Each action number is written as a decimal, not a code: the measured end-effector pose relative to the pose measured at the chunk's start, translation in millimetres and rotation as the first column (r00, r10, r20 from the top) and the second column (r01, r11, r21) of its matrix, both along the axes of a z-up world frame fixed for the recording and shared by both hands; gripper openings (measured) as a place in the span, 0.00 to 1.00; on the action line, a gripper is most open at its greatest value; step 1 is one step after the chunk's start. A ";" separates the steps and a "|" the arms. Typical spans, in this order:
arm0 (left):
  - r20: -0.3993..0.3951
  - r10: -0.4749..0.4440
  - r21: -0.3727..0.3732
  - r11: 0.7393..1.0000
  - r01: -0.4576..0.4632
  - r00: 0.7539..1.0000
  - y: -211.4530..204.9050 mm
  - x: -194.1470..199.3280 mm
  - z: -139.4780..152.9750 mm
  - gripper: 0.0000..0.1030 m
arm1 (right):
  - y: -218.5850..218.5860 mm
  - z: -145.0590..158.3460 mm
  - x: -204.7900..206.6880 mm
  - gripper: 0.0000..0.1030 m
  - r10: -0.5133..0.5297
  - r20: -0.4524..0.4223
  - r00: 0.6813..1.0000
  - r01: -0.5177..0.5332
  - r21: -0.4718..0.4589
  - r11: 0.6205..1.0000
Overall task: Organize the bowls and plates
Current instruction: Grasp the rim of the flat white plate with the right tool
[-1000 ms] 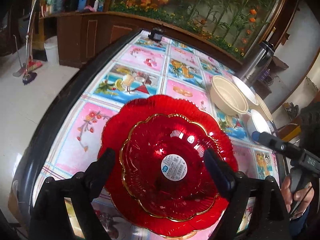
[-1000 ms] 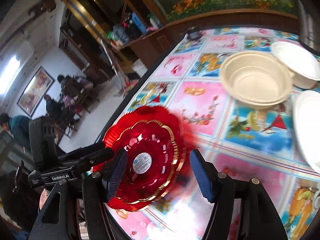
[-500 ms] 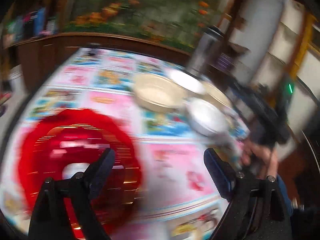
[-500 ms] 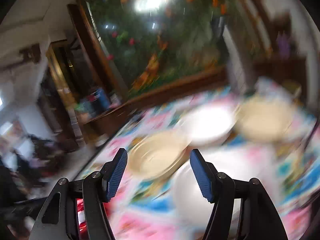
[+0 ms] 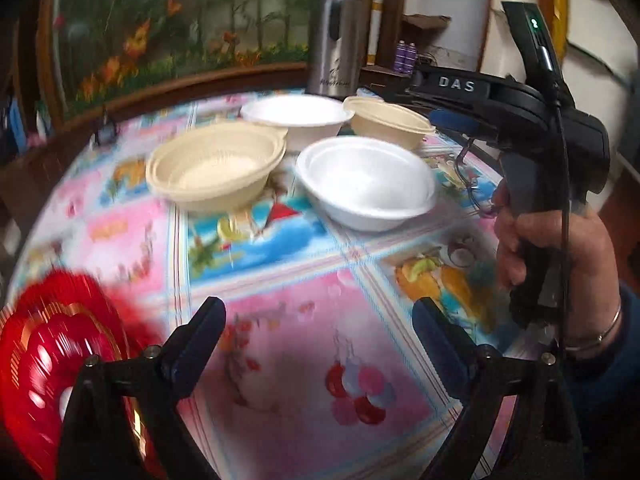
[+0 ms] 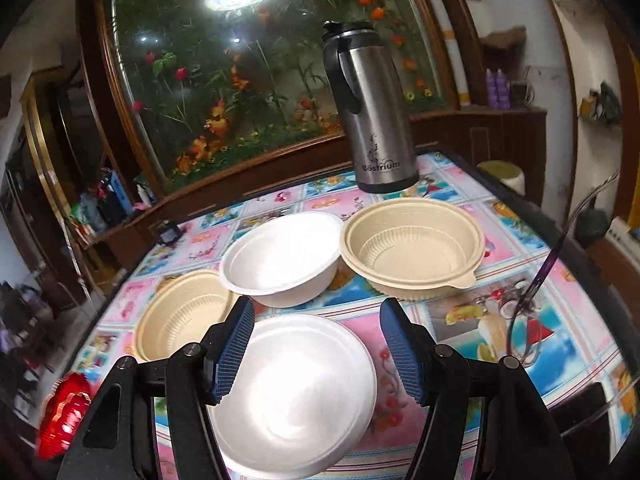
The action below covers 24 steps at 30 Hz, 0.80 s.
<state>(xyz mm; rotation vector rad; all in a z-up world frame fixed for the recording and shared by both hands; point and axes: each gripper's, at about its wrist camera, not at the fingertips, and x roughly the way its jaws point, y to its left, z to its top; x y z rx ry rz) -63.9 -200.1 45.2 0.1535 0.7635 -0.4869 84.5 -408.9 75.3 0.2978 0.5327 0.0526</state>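
Right wrist: white bowl (image 6: 292,396) below tool (image 6: 318,354)

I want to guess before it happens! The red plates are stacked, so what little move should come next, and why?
Probably lower the right tool onto the near white bowl. Its jaws are open and empty, that bowl sits right under them, and a second white bowl waits just behind for stacking. Two beige bowls also stand apart.

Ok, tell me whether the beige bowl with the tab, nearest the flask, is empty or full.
Empty. The right wrist view looks straight into the beige bowl and shows its bare ribbed wall and bottom, with nothing inside.
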 end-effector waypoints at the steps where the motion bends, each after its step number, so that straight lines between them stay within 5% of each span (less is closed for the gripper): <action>1: 0.009 -0.010 0.005 1.000 0.010 1.000 -3.1 1.9 2.6 0.91 | -3.6 2.8 -1.0 0.67 -0.002 0.013 1.000 0.002 0.024 1.000; 6: -0.061 -0.058 -0.005 0.998 0.057 0.996 -19.0 20.7 -5.9 0.91 | -19.0 8.9 -9.3 0.67 -0.061 0.063 0.996 0.058 0.049 0.997; 12: -0.147 -0.097 0.003 0.995 0.098 0.984 -30.4 28.3 -2.9 0.91 | -30.8 -3.9 7.7 0.67 -0.069 -0.031 0.997 0.072 0.087 0.994; 21: -0.246 -0.058 -0.063 0.997 0.044 0.967 2.3 53.9 37.9 0.91 | -31.4 -5.8 26.8 0.62 -0.011 -0.342 0.940 0.042 0.085 0.996; 23: -0.276 -0.052 -0.078 0.996 0.032 0.960 13.5 57.6 42.0 0.91 | -28.7 -7.8 37.6 0.55 -0.002 -0.404 0.915 0.037 0.078 0.996; 24: -0.289 -0.055 -0.083 0.996 0.033 0.956 19.7 58.6 44.0 0.91 | -26.3 -12.0 41.5 0.44 -0.001 -0.449 0.894 0.036 0.070 0.997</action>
